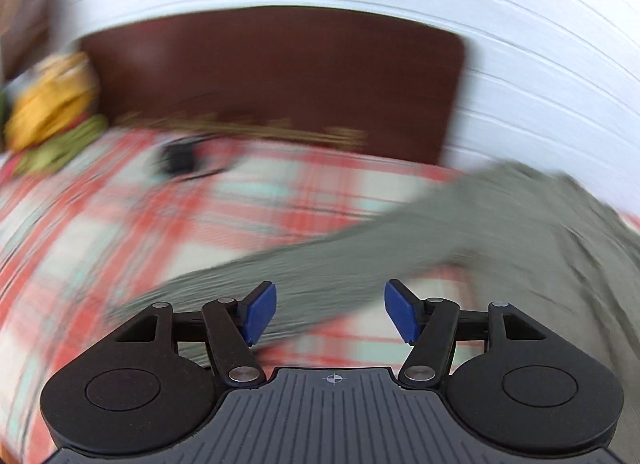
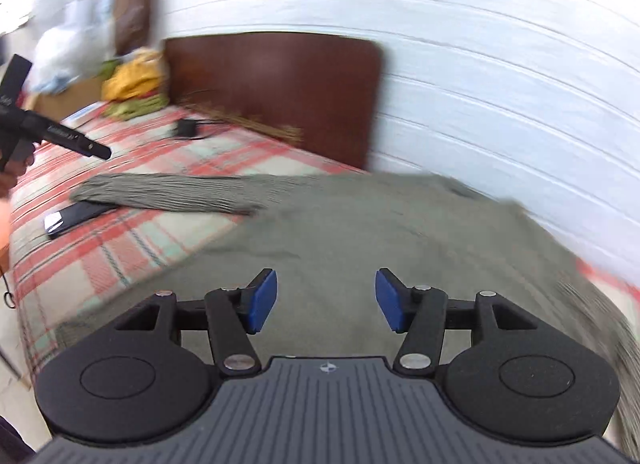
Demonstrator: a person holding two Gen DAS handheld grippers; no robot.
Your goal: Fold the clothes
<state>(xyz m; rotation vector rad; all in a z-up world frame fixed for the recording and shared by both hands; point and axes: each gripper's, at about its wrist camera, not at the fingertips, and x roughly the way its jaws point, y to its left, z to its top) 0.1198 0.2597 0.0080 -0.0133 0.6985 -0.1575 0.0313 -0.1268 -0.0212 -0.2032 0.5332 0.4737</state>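
Note:
A grey-green ribbed sweater lies spread on the plaid bed. One long sleeve stretches out to the left across the cover. My left gripper hovers open just above that sleeve, blue pads wide apart, nothing between them. Over the sweater's body my right gripper is open too, with only cloth below. The left gripper's body also shows at the far left of the right wrist view, held by a hand. Both views are blurred by motion.
The red-and-white plaid bed cover runs to a dark wooden headboard and a white wall. A dark phone lies by the sleeve end, a small black device with a cable near the headboard, and yellow and green clothes at the bed's far corner.

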